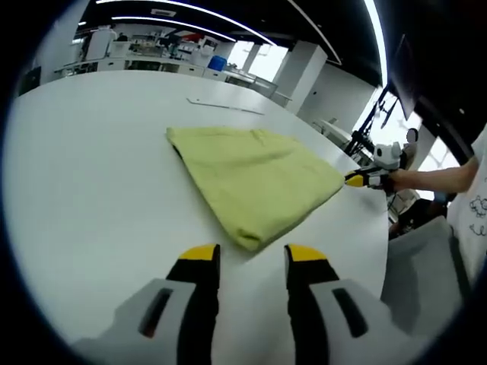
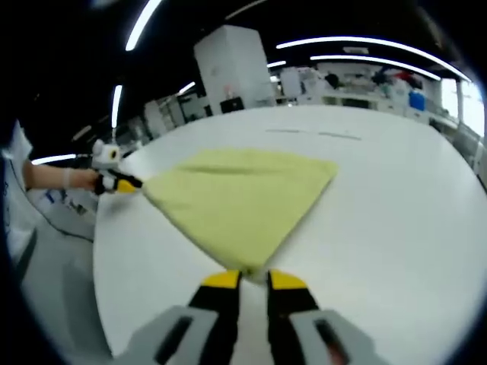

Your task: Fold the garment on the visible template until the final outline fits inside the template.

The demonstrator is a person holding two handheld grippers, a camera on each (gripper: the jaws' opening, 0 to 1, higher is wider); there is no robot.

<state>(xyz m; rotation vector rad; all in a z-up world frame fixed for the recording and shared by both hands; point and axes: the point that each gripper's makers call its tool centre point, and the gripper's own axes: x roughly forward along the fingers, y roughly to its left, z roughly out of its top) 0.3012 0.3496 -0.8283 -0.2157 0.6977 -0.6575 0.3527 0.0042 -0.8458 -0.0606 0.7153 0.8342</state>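
A yellow-green garment lies folded flat on the white table. In the left gripper view my left gripper is open, and the garment's near corner lies just ahead of its yellow tips. My right gripper meets the garment's right corner, held by a person's hand. In the right gripper view the garment runs to a point at my right gripper, whose jaws stand a narrow gap apart around that corner. My left gripper touches the garment's left corner there.
Thin line marks lie on the table beyond the garment, and also show as line marks in the right gripper view. The table edge drops off at the right. Benches with equipment stand at the back.
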